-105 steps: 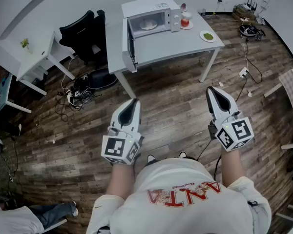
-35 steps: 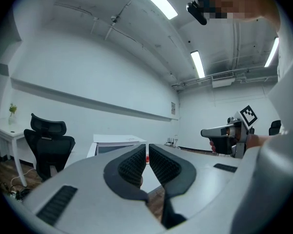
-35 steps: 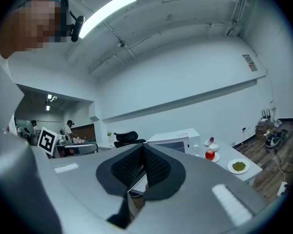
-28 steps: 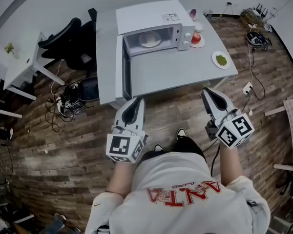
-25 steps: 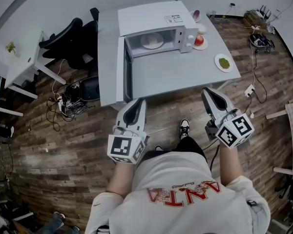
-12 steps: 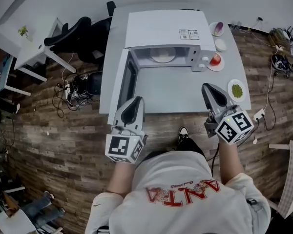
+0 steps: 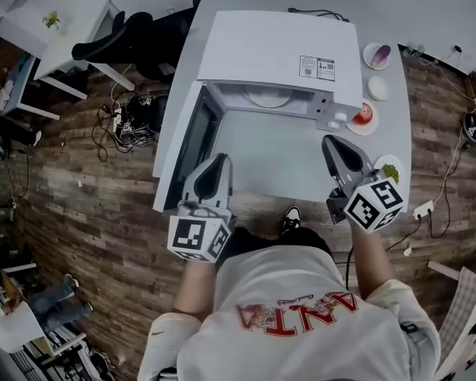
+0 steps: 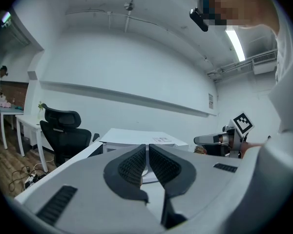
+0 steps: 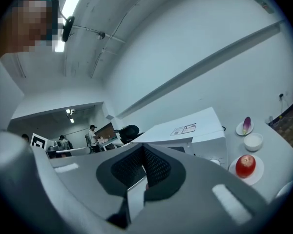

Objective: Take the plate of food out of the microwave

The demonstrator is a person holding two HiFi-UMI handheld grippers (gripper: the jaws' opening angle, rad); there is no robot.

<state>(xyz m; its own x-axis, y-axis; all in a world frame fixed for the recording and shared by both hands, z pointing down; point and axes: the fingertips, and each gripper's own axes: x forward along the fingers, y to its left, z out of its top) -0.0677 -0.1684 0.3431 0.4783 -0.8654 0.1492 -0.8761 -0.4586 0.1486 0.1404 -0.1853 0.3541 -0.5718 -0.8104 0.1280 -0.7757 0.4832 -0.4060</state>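
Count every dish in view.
5. One plate inside the microwave; right of it, on the table: a saucer with purple food, a small white bowl, an apple plate, a green-food plate. Others may be hidden.

**Layout: table, microwave, dishes**

The microwave [image 7: 278,50] stands at the back of the table [image 7: 274,165]. Its door [image 7: 189,145] stands open to the left, along the table's left edge. The plate of food [image 7: 267,99] lies inside the cavity.

Right of the microwave, from back to front:
- a dish [image 7: 378,55]
- a bowl [image 7: 378,88]
- a saucer [image 7: 355,125] carrying a round fruit [image 7: 366,113]
- a plate of greens [image 7: 397,163] near the front right corner

My left hand-held gripper [image 7: 220,159] is over the table's near part, just beside the door. My right hand-held gripper [image 7: 331,143] is before the microwave's right end, left of the greens. An office chair [image 7: 135,42] stands on the floor left of the table.
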